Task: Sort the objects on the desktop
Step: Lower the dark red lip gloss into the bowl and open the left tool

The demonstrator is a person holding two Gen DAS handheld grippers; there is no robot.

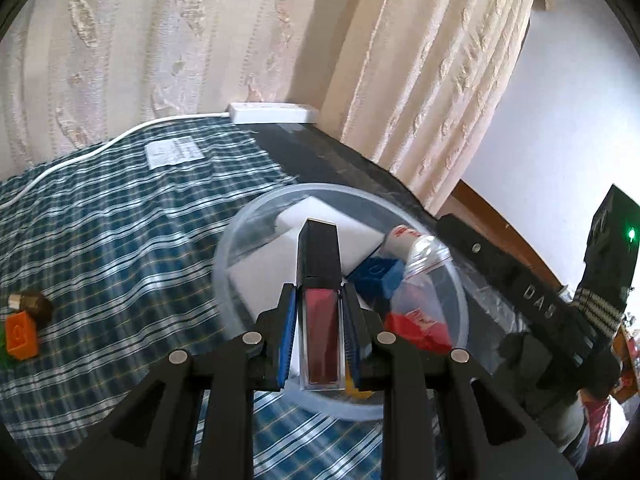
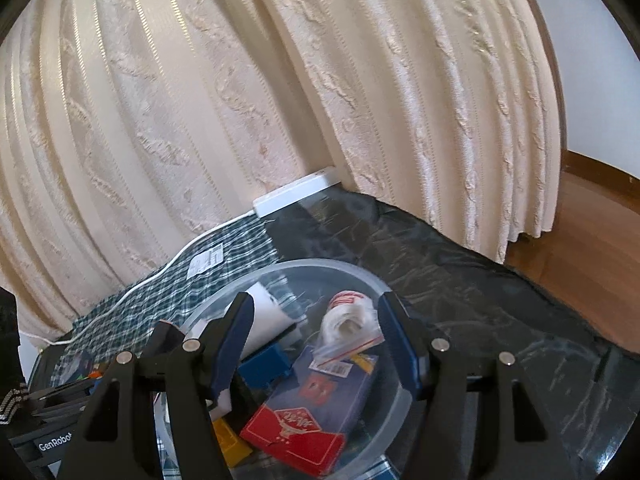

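My left gripper [image 1: 321, 296] is shut on a lip gloss tube [image 1: 320, 312] with a black cap and red body, held above a clear round plastic bowl [image 1: 248, 224]. The bowl holds a white block [image 1: 320, 220], a blue brick [image 1: 378, 276], a red box [image 1: 420, 328] and a small zip bag [image 1: 424, 252]. My right gripper [image 2: 316, 312] is open and empty, above the same bowl [image 2: 224, 296], where the red box [image 2: 296, 436], a blue brick [image 2: 264, 364], a blue packet [image 2: 332, 388] and the zip bag [image 2: 348, 328] show.
An orange brick [image 1: 22, 334] and a brown object [image 1: 34, 306] lie on the checked cloth [image 1: 120, 220] at the left. A white power strip [image 1: 272, 113] with its cord lies at the back by the curtain [image 2: 280, 100]. Black sheeting [image 2: 460, 280] covers the table's right.
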